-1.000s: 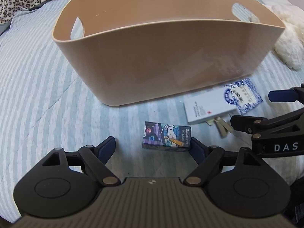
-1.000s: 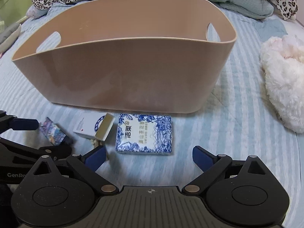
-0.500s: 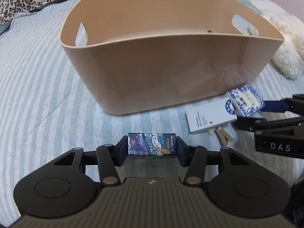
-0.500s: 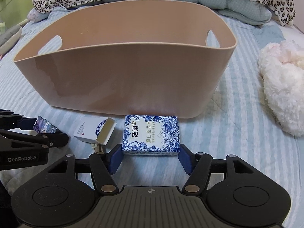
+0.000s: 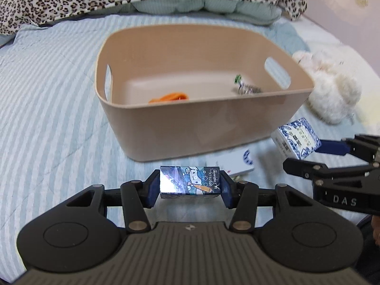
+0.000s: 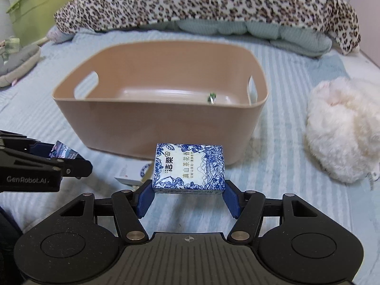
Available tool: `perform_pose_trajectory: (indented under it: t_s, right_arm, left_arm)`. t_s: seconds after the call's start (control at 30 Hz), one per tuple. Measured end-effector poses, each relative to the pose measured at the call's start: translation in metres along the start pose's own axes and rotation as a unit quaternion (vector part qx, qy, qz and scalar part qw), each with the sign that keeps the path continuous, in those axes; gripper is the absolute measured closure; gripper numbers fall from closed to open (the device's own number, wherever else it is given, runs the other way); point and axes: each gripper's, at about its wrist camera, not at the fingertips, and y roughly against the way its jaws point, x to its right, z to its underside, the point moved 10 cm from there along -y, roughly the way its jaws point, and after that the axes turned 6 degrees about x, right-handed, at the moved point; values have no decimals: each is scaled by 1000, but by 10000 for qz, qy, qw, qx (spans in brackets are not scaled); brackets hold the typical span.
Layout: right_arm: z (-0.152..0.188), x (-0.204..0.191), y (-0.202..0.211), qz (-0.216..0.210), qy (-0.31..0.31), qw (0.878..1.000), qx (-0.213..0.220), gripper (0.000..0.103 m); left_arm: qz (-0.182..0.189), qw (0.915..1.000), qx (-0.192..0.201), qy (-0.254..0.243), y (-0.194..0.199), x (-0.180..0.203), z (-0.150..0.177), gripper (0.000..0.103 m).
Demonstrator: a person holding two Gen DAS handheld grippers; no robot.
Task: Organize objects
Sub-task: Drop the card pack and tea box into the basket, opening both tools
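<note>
My left gripper [image 5: 189, 187] is shut on a small dark cartoon-print box [image 5: 189, 181] and holds it above the bed, in front of the tan plastic basket [image 5: 204, 121]. My right gripper [image 6: 188, 196] is shut on a blue-and-white floral tissue pack [image 6: 188, 168], also lifted before the basket [image 6: 156, 128]. The pack also shows in the left wrist view [image 5: 296, 137], and the cartoon box shows in the right wrist view [image 6: 63, 153]. A white box [image 5: 234, 163] with an open flap lies on the bed between the grippers. An orange item [image 5: 169, 97] and a green-tipped item [image 5: 244, 86] lie inside the basket.
A white fluffy plush [image 6: 342, 128] lies on the striped bedspread right of the basket. A leopard-print blanket [image 6: 204, 2] and a pale green quilt lie behind the basket. A green bin [image 6: 35, 7] stands at the far left.
Both grippers closed on their objects and lifted them off the bed. The basket now looks lower and its inside shows.
</note>
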Motion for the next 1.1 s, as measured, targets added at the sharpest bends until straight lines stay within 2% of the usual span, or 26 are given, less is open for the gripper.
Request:
perform_pose_trajectory:
  t_s: [0.13,0.37,0.67,0.8,1.1]
  right_arm:
    - [-21,2,21,-21,-109,9993,365,44]
    - [-66,10,40,11,-258,9951,951,44]
    - [-100,23,26,261,-216,9912,1280,44]
    - [-106,36,3,449,-236,9920,1152,44]
    - [-83,35,-52,492,-232,9974,477,44]
  left_arm:
    - [111,9992,311,234,20,8,-18,50]
    - [-146,9960,862,185,37,5,-62,50]
    - [-437,9915,1218,111,30,-6,-112,50]
    - [-588,9904,1252,-67,12,-2,-123,50]
    - [-759,9946,679,-217,-44,7,-107,50]
